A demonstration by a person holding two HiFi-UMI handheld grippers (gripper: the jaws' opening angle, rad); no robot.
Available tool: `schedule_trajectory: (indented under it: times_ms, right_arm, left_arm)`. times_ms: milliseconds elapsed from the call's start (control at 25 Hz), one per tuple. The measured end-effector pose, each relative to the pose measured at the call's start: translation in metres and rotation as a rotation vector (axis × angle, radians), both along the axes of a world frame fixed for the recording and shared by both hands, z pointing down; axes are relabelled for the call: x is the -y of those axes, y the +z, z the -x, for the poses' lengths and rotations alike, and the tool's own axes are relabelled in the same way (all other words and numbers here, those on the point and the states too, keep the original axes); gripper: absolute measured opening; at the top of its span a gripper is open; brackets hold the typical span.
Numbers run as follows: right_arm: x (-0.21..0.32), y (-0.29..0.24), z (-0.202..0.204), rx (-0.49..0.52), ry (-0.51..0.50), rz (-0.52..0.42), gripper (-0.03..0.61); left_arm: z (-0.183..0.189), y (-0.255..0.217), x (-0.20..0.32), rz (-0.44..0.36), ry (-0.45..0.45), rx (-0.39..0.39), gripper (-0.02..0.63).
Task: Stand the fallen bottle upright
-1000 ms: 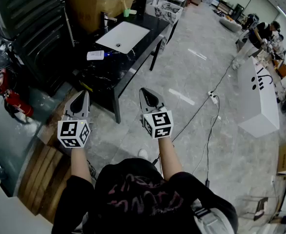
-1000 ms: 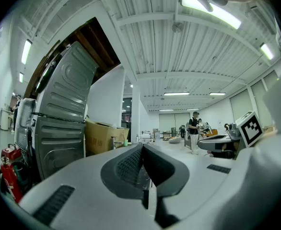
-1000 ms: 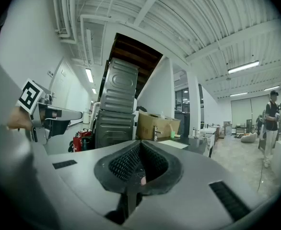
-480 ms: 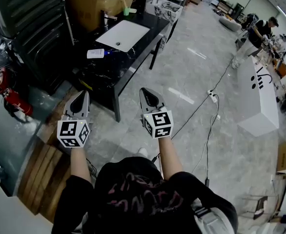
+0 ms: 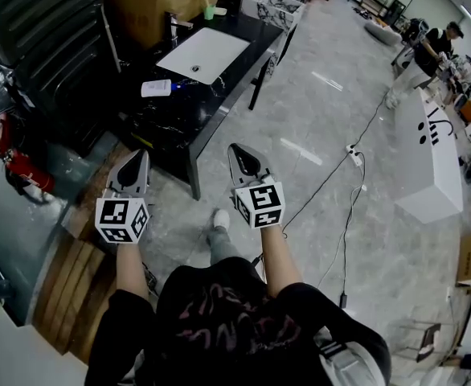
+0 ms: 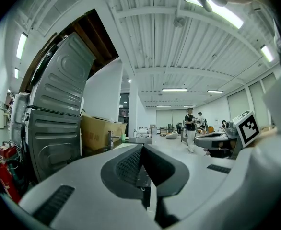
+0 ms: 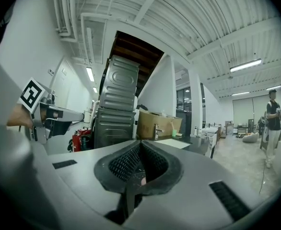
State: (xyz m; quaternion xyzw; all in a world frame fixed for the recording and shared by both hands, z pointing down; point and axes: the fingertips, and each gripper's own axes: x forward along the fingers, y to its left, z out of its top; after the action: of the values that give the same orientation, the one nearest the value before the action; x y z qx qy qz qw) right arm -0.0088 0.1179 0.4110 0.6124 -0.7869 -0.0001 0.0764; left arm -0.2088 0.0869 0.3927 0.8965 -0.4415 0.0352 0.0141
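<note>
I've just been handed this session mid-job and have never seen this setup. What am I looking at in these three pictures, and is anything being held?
There is no robot arm here: a person holds a two-jaw gripper in each hand. The head view comes from a camera on the person's head, looking down at the left gripper and the right gripper; the marker cubes are part of them. The other two pictures come from cameras riding on each gripper, looking along its jaws. Both pairs of jaws are together with nothing between them, so nothing is held. Ahead stands a black counter with a white sink and a faucet. The bottle lies on its side on the counter beside the sink, well ahead of both grippers.
</note>
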Motion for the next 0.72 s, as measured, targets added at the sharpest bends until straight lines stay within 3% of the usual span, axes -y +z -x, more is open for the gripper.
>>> schedule_trajectory:
  times_ms: [240, 720]
  right_arm:
    - [0.063, 0.012, -0.018, 0.029, -0.011, 0.015, 0.014]
    - [0.229, 0.021, -0.082, 0.049, -0.072, 0.056, 0.014]
  left_arm:
    - [-0.014, 0.020, 0.053, 0.045, -0.021, 0.026, 0.017]
    - [-0.070, 0.027, 0.208, 0.096, -0.088, 0.081, 0.017]
